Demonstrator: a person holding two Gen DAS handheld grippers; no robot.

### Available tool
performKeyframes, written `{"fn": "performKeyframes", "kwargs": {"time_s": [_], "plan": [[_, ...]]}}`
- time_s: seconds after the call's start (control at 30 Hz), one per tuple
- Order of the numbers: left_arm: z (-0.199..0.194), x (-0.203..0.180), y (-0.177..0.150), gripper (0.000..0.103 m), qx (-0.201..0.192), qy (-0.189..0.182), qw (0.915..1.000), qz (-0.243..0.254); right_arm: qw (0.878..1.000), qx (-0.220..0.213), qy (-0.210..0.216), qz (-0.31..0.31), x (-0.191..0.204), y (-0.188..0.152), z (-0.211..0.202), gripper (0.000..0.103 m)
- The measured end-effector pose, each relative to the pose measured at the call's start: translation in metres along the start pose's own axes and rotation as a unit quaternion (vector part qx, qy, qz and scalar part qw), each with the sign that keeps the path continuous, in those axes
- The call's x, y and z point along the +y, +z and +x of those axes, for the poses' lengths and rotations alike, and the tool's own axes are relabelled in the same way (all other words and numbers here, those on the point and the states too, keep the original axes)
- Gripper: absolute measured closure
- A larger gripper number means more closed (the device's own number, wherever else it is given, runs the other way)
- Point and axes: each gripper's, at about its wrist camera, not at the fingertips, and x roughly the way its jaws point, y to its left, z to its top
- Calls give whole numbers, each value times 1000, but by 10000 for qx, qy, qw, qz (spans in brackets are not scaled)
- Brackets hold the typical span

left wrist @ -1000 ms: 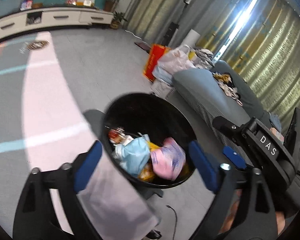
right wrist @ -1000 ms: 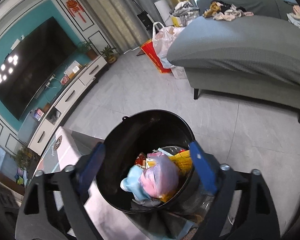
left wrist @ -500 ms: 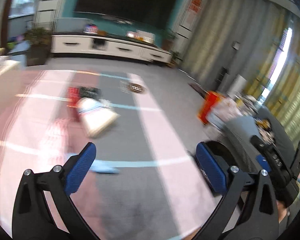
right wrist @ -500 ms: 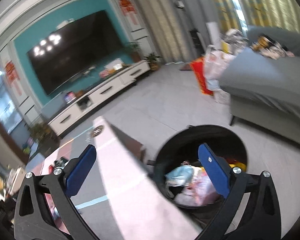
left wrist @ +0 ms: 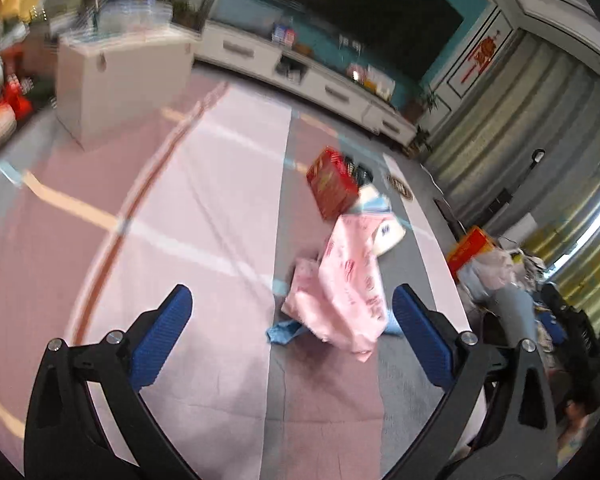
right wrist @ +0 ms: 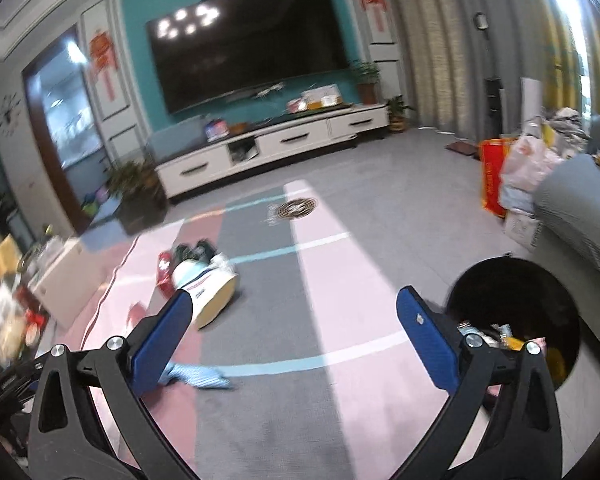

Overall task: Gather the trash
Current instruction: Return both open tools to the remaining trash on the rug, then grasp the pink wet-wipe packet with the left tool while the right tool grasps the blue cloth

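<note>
Litter lies on the pink and grey floor mat (left wrist: 204, 240). A crumpled pink plastic bag (left wrist: 352, 280) rests over a blue scrap (left wrist: 284, 332), with a red box (left wrist: 332, 182) and a white-and-blue pack (left wrist: 382, 220) beyond. My left gripper (left wrist: 294, 336) hovers open over the mat, the pink bag just ahead near its right finger, untouched. My right gripper (right wrist: 296, 340) is open and empty above the mat. The black trash bin (right wrist: 516, 280), holding several wrappers, stands behind its right finger. The pack (right wrist: 204, 288), red box (right wrist: 164, 272) and blue scrap (right wrist: 196, 376) lie to its left.
A white box-like cabinet (left wrist: 116, 80) stands at the mat's far left. A TV stand (right wrist: 276, 148) runs along the back wall. The grey sofa (right wrist: 580, 208) and a red bag (right wrist: 492, 176) with full plastic bags are at the right.
Both grippers swung away from over the bin toward the mat. The bin has left the left wrist view and slid to the right in the right wrist view. Litter on the mat came into view.
</note>
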Motion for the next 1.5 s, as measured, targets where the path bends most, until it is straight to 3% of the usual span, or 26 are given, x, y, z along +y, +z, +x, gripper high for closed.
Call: {"fn": "performKeyframes", "kwargs": {"time_s": [0.17, 0.3, 0.43, 0.5, 0.53, 0.6, 0.67, 0.77, 0.93, 1.1, 1.23, 1.5], "plan": [[21, -9, -2, 3, 42, -480, 9988, 31, 9984, 365, 370, -224, 31, -14, 23, 3], [57, -23, -1, 3, 524, -915, 9944, 31, 9964, 593, 522, -310, 42, -22, 33, 3], [83, -32, -9, 4, 650, -697, 9952, 226, 9954, 704, 564, -308, 42, -27, 37, 3], [92, -33, -14, 13, 737, -560, 9953, 279, 9950, 729, 596, -320, 42, -29, 39, 3], [96, -31, -15, 25, 805, -539, 9950, 257, 9949, 740, 609, -299, 40, -29, 40, 3], [100, -27, -16, 33, 932, -598, 9937, 162, 9949, 776, 602, -248, 39, -30, 43, 3], [96, -23, -15, 50, 807, -609, 9948, 118, 9946, 809, 605, -254, 39, -31, 44, 3], [84, -19, -12, 59, 692, -611, 9957, 24, 9939, 828, 650, -323, 43, -33, 44, 3], [44, -7, -6, 61, 371, -198, 9990, -171, 9903, 1007, 824, -484, 59, -38, 51, 3], [-4, 8, -3, 61, -117, 212, 9994, -233, 9796, 1500, 1155, -678, 90, -47, 72, 8], [-23, 15, 1, 60, -278, 272, 9988, -282, 9689, 1862, 1402, -832, 118, -55, 100, 13], [-32, 22, 3, 60, -390, 311, 9983, -307, 9622, 2147, 1013, -1331, 148, -76, 136, 33]]}}
